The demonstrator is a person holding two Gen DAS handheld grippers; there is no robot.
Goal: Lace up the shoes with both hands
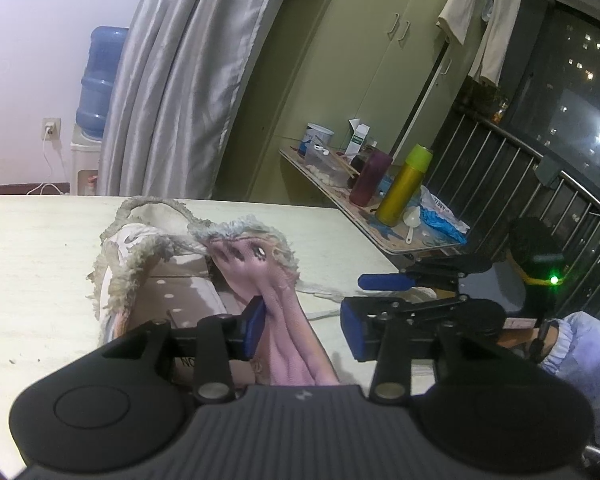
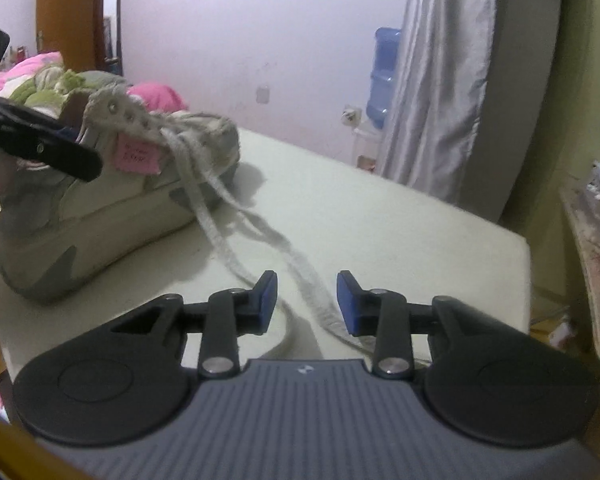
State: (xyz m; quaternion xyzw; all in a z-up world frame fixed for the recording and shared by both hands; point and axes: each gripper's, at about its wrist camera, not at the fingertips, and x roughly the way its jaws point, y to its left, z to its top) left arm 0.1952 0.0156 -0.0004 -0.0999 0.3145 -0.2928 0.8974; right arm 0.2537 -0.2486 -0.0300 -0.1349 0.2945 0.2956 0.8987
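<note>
Right claw (image 2: 306, 300): jaws apart, low over the tabletop (image 2: 380, 220) at lower centre of the right wrist view. Two loose lace ends (image 2: 236, 236) run from the eyelets down the side of the shoe (image 2: 100, 200) and across the tabletop; one passes between the open fingers, the other lies just beside the left finger. Nothing is gripped.

Left claw (image 1: 308, 320): jaws apart at the shoe opening. Its left finger touches the pink tongue (image 1: 276, 304), which stands up between the fingers; the tongue is not clamped. The shoe sits at upper left of the right wrist view, upright, upper eyelets empty.

Judgement: to take the lace well, close the right claw near the lace tip rather than mid-length, so a short, stiff end is left for threading. Grip one strand only. The left claw should steady the eyelet flap; the frayed fabric edge may snag.
</note>
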